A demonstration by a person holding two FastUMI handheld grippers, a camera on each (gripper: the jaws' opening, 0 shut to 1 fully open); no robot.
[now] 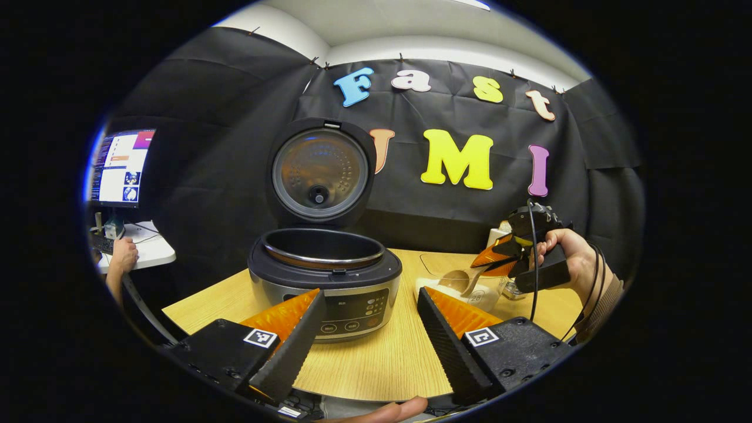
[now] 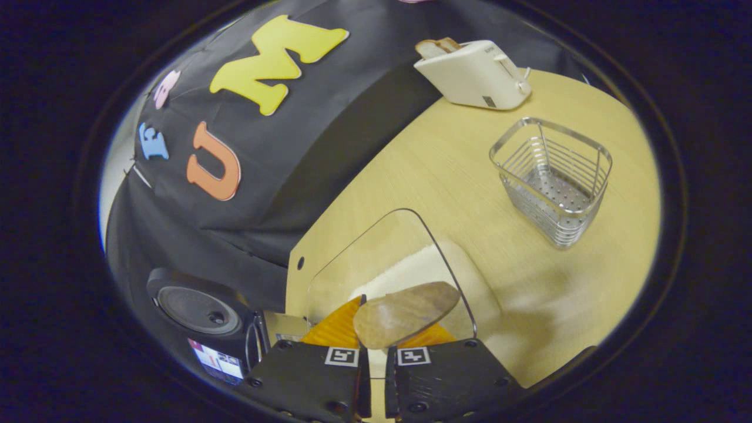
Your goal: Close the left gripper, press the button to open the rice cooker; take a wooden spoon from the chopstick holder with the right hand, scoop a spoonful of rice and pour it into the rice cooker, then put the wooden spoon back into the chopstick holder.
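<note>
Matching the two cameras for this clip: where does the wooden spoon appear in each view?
Left gripper view: wooden spoon right of centre, in the far gripper, over the clear rice container.
Right gripper view: bottom centre, spoon bowl above the right gripper.
Shared landmark: the rice container.

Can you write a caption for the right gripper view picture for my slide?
The right tool holds a wooden spoon over the clear rice container, near a wire chopstick holder and toaster.
</note>
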